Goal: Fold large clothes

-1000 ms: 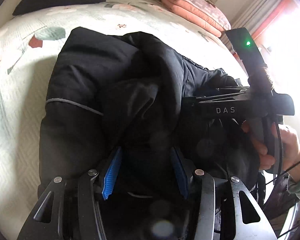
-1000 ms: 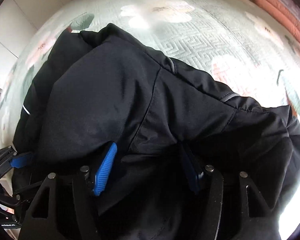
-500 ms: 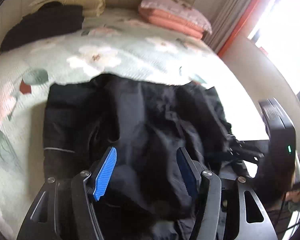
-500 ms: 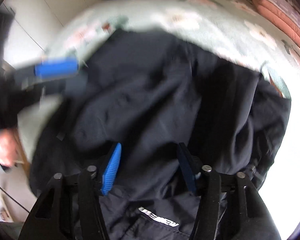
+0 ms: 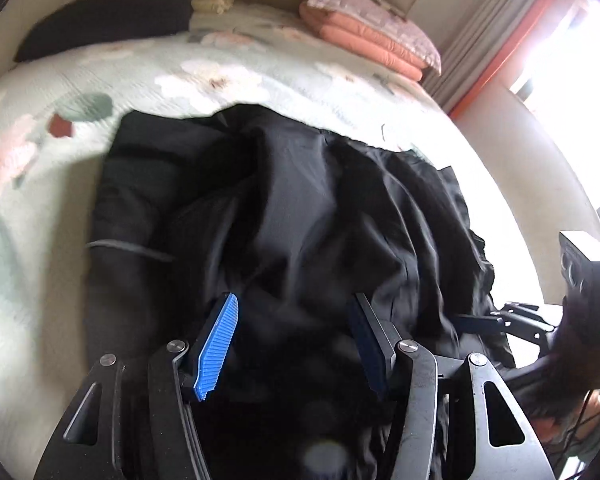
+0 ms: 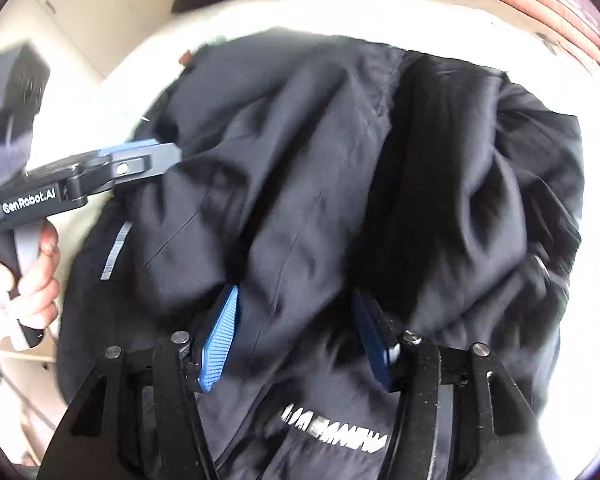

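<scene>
Your left gripper (image 5: pixel 294 344): jaws apart, black jacket (image 5: pixel 300 216) bunched between the blue pads, grip not discernible; your right gripper (image 6: pixel 296 340): same, jaws apart over the cloth; jacket heaped on the floral bedspread (image 5: pixel 40 168); 2 pink folded quilts (image 5: pixel 372 40) at 1 o'clock.

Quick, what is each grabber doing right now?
Left gripper: jaws apart, black jacket fabric between them; grip cannot be told.
Right gripper: same.

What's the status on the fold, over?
Left tongs and right tongs both open over black jacket. Jacket bunched on bed, unfolded. Nothing blocking.
</scene>
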Motion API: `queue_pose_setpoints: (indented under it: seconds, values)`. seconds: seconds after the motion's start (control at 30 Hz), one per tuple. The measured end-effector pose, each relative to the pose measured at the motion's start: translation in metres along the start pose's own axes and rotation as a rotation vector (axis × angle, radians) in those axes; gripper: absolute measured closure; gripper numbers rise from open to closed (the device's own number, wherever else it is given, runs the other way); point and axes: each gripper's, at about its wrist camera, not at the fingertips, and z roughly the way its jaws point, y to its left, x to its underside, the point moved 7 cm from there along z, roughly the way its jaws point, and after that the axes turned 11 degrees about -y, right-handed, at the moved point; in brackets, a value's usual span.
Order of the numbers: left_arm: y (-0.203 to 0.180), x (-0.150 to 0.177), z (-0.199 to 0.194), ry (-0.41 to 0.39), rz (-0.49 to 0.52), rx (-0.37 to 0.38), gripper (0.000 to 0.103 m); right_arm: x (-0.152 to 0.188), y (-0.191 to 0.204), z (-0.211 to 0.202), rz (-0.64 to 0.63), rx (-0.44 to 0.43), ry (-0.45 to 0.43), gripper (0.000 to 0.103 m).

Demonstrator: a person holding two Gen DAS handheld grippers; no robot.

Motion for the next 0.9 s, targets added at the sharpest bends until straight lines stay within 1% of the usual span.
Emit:
queue_pose_setpoints:
  seconds: [0.07,0.13,0.2,0.27,0.37,0.53,0.63,0.7,0.77,0.83,0.9]
  values:
    - [0.008,0.007,-0.025,-0.005,-0.008,-0.026,0.044,0.016,0.001,-0.024,0.019,0.001,-0.005,0.04]
    - [0.019,0.019,-0.052,-0.002,-0.037,-0.036,0.044,0.037,0.001,-0.042,0.032,0.024,-0.002,0.039]
    - [0.03,0.033,-0.075,0.002,-0.06,-0.049,0.044,0.062,-0.003,-0.054,0.046,0.059,0.024,0.039]
    - [0.043,0.048,-0.094,0.026,-0.076,-0.069,0.044,0.084,-0.004,-0.063,0.067,0.094,0.04,0.039]
    - [0.061,0.079,-0.124,0.074,-0.088,-0.114,0.044,0.118,-0.012,-0.083,0.126,0.14,0.059,0.039]
    - [0.09,0.124,-0.154,0.139,-0.122,-0.163,0.044,0.166,-0.036,-0.118,0.243,0.223,0.072,0.037]
    - [0.1,0.149,-0.169,0.183,-0.13,-0.188,0.043,0.194,-0.053,-0.137,0.279,0.265,0.094,0.037]
    - [0.105,0.165,-0.175,0.228,-0.138,-0.197,0.044,0.21,-0.061,-0.137,0.296,0.29,0.12,0.037]
    - [0.109,0.179,-0.176,0.269,-0.147,-0.196,0.044,0.226,-0.072,-0.143,0.309,0.305,0.149,0.037]
    - [0.114,0.2,-0.178,0.326,-0.159,-0.185,0.044,0.244,-0.084,-0.145,0.315,0.329,0.175,0.037]
    - [0.115,0.217,-0.179,0.367,-0.175,-0.158,0.044,0.262,-0.097,-0.144,0.321,0.356,0.208,0.037]
